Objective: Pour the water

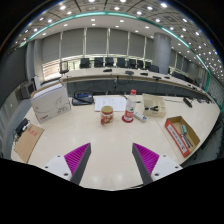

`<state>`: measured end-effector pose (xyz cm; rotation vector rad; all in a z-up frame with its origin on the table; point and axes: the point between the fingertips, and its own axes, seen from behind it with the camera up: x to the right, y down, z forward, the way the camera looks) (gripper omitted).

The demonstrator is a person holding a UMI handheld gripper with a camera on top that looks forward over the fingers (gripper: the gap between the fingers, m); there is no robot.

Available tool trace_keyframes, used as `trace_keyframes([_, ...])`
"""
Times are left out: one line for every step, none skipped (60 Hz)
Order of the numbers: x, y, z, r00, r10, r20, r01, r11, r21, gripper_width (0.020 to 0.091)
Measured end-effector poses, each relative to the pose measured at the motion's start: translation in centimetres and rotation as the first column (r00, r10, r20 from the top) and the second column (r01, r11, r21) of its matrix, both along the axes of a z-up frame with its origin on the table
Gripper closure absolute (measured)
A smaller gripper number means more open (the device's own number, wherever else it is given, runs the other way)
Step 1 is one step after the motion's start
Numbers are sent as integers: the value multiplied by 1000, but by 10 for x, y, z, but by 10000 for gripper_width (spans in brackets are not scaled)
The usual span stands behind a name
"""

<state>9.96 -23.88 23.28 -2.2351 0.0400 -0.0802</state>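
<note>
Box (49,101) far left on table (105,150). Jar (107,114), then bottle (132,105) beside it, both well beyond the gripper (110,160). Gripper wide open, holding nothing. Tray (182,135) right. Risk: off-centre approach could tip the bottle into the jar, spilling water.

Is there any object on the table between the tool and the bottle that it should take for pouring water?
Nothing visible stands in the way. The tool is open, and bare table lies ahead of its fingers up to the bottle. The jar stands beside the bottle, not in front of it.
</note>
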Motion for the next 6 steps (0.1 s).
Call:
trace_keyframes([-1,-1,1,1000,0,-3,0,1000,2,245])
trace_keyframes([-3,-1,3,1000,1,-3,-1,1000,6,245])
trace_keyframes([-4,-1,4,1000,3,0,-3,1000,9,246])
trace_keyframes([-4,-1,4,1000,6,4,-6,1000,10,247])
trace_keyframes([-5,-1,5,1000,8,8,-8,1000,10,248])
trace_keyframes([-6,-1,5,1000,11,12,-11,1000,10,248])
